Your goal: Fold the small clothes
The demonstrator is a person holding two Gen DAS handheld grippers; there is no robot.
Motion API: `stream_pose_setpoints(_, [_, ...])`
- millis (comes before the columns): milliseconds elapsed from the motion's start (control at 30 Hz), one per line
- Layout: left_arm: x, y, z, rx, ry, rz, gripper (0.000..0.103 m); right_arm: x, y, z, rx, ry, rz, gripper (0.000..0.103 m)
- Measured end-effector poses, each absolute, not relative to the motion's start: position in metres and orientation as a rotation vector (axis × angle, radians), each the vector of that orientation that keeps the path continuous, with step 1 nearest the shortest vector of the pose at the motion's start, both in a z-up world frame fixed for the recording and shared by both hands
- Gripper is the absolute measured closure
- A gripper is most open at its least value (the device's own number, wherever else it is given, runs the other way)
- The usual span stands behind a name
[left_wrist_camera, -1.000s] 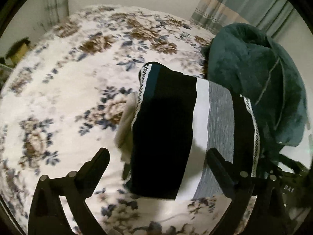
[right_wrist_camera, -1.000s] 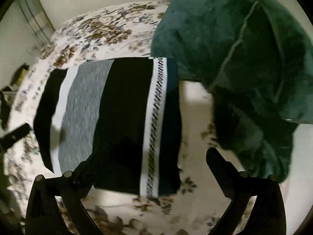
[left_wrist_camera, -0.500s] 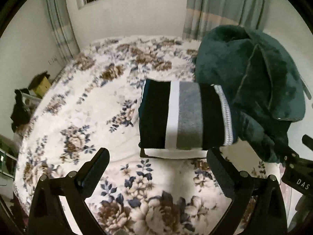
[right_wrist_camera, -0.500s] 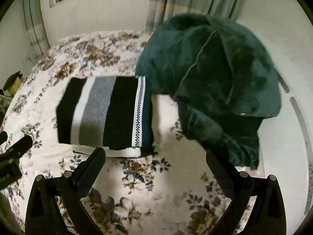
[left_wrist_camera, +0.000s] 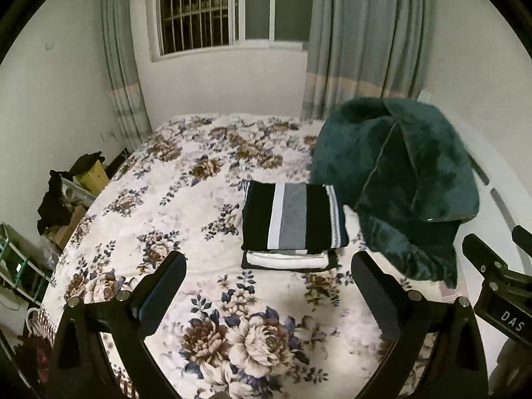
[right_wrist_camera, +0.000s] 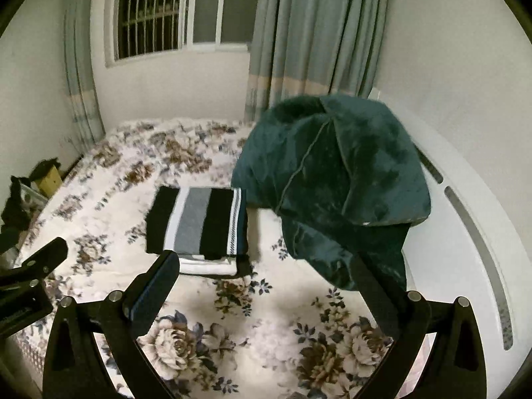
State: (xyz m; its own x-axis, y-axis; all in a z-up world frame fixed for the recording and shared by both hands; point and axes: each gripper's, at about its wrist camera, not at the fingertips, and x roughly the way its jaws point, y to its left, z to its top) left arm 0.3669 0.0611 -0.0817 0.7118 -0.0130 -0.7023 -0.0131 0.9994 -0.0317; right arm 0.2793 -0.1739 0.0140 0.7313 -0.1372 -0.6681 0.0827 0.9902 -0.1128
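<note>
A folded striped garment, black, white and grey, lies on top of a small stack of folded clothes on the floral bedspread. A white folded piece shows under it. The stack also shows in the right wrist view. My left gripper is open and empty, held back from the stack and above the bed. My right gripper is open and empty, also held back from the stack. The right gripper's body shows at the right edge of the left wrist view.
A dark green plush blanket is heaped to the right of the stack, also in the right wrist view. A white bed frame curves along the right. Boxes and dark clothes sit by the left wall. Window and curtains stand behind.
Both grippers have pulled back and up from the folded stack, so it looks smaller and the window and walls have come into view. The stack stays in place.
</note>
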Motion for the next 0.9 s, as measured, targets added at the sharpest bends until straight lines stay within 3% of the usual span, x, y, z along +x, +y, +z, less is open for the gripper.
stream_pose_setpoints(433, [0.279,0.053,-0.021,-0.012,0.67,0.017,0.002,0.158,-0.182,0.105,-0.055,0.604,-0.101,0.0])
stream_pose_setpoints(900, [0.25,0.052,-0.006,-0.023,0.622,0.047,0.002,0.123,-0.188,0.125,-0.053,0.572,-0.086,0.0])
